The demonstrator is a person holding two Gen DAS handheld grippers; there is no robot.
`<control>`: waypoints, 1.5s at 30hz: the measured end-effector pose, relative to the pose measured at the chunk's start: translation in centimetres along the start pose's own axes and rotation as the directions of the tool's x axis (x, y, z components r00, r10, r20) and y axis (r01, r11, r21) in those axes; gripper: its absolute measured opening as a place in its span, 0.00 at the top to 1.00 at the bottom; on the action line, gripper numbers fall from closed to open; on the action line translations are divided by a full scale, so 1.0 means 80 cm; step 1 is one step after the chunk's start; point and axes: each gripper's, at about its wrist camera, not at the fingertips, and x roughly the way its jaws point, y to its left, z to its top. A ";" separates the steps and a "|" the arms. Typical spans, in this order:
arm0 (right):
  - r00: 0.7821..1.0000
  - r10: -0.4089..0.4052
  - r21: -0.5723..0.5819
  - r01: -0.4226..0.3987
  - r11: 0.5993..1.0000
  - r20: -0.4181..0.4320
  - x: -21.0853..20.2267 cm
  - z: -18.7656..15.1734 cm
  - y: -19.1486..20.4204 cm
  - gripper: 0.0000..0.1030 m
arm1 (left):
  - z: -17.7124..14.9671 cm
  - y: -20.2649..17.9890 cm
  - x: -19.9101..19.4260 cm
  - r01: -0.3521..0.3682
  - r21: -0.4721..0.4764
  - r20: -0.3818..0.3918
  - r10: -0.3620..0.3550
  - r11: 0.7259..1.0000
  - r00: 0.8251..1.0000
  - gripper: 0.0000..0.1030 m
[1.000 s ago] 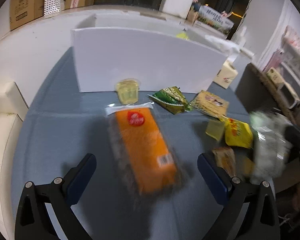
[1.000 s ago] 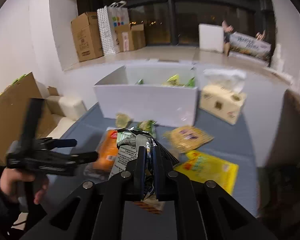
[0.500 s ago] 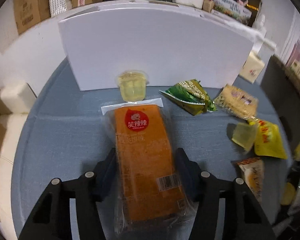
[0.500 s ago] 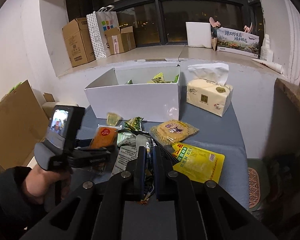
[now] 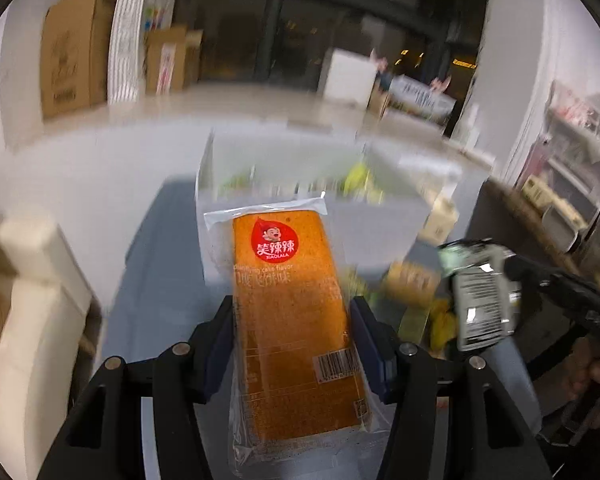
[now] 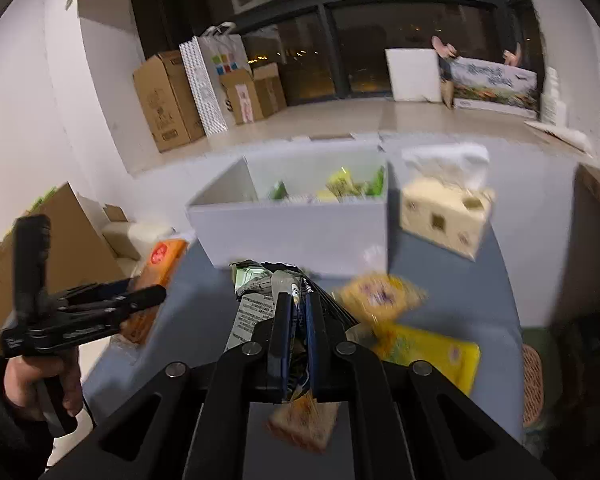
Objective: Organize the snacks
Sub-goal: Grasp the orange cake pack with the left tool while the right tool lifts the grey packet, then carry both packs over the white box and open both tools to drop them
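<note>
My left gripper (image 5: 292,320) is shut on the long orange cake packet (image 5: 292,308) and holds it lifted off the table, pointing at the white box (image 5: 380,220). It shows from the side in the right wrist view (image 6: 160,268). My right gripper (image 6: 296,316) is shut on a crumpled silver and green snack packet (image 6: 256,292), also seen in the left wrist view (image 5: 480,292). The white box (image 6: 292,228) holds several green and yellow snacks.
On the blue-grey table (image 6: 460,280) lie a yellow packet (image 6: 428,352), a round biscuit packet (image 6: 380,292) and a small orange packet (image 6: 304,424). A tissue box (image 6: 444,216) stands right of the white box. Cardboard boxes (image 6: 168,100) line the far ledge.
My left gripper closed on the orange cake packet and lifted it off the table toward the box. My right gripper kept its packet and moved nearer the box.
</note>
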 end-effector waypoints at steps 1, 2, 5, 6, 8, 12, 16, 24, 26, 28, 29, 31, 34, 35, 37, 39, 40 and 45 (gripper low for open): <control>1.000 0.001 -0.008 -0.001 1.000 0.009 0.002 0.011 0.002 0.93 | 0.017 0.001 -0.003 0.004 0.008 0.019 -0.004 1.000 1.000 0.41; 1.000 0.001 -0.018 -0.001 1.000 0.021 0.006 0.027 0.003 0.93 | 0.033 0.002 -0.006 0.008 0.016 0.039 -0.009 1.000 0.999 0.41; 0.999 0.011 -0.025 -0.010 1.000 0.048 0.020 0.075 0.001 0.93 | 0.084 0.002 0.002 0.028 0.047 0.079 -0.032 0.999 0.996 0.41; 0.999 0.010 -0.022 -0.009 1.000 0.053 0.029 0.096 0.000 0.94 | 0.103 0.002 0.009 0.031 0.056 0.089 -0.035 0.998 0.995 0.41; 0.998 0.007 -0.017 -0.006 1.000 0.054 0.044 0.127 -0.005 0.93 | 0.135 0.004 0.031 0.045 0.057 0.085 -0.050 0.997 0.995 0.41; 0.999 -0.014 -0.011 0.015 1.000 0.031 0.092 0.181 -0.014 0.93 | 0.180 0.007 0.085 0.027 0.072 0.065 -0.032 0.997 0.997 0.41; 0.999 -0.031 0.015 0.031 0.999 -0.018 0.140 0.207 -0.030 0.93 | 0.198 0.013 0.130 0.008 0.079 0.028 -0.010 0.997 1.000 0.41; 0.999 0.006 0.074 -0.002 0.997 -0.049 0.184 0.225 -0.048 0.00 | 0.184 0.033 0.153 -0.048 0.051 -0.007 0.048 0.998 0.999 0.00; 1.000 0.027 0.081 -0.026 0.996 -0.009 0.177 0.222 -0.049 0.00 | 0.180 0.039 0.149 -0.040 0.040 -0.015 0.041 0.998 0.999 0.00; 1.000 0.019 0.073 -0.018 0.997 -0.002 0.172 0.217 -0.048 0.00 | 0.175 0.041 0.142 -0.041 0.046 -0.011 0.042 0.998 0.999 0.00; 1.000 0.014 0.070 -0.014 0.997 0.001 0.169 0.215 -0.046 0.00 | 0.174 0.042 0.139 -0.046 0.048 -0.009 0.047 0.998 0.999 0.00; 1.000 0.021 0.063 -0.021 0.998 0.007 0.163 0.212 -0.042 0.00 | 0.172 0.040 0.129 -0.042 0.053 0.003 0.042 0.998 0.999 0.00; 1.000 0.018 0.040 -0.018 0.999 0.018 0.146 0.204 -0.033 0.00 | 0.168 0.037 0.111 -0.039 0.059 0.014 0.038 0.997 0.999 0.00; 1.000 0.019 0.034 -0.019 0.999 0.025 0.139 0.202 -0.031 0.00 | 0.165 0.035 0.103 -0.028 0.061 0.017 0.027 0.998 0.999 0.00; 0.999 0.023 0.021 -0.024 0.999 0.044 0.119 0.194 -0.025 0.00 | 0.158 0.030 0.085 -0.010 0.070 0.024 0.008 0.998 1.000 0.00; 0.997 0.035 0.020 -0.036 0.999 0.064 0.094 0.181 -0.022 0.00 | 0.147 0.023 0.064 0.014 0.085 0.035 -0.017 0.996 0.999 0.00; 0.996 0.042 0.020 -0.044 0.999 0.074 0.083 0.174 -0.022 0.00 | 0.137 0.019 0.050 0.028 0.091 0.039 -0.031 0.995 0.999 0.00; 0.994 0.040 0.049 -0.045 0.998 0.100 0.015 0.107 -0.024 0.00 | 0.083 0.011 -0.004 0.049 0.070 0.076 -0.054 0.996 0.996 0.00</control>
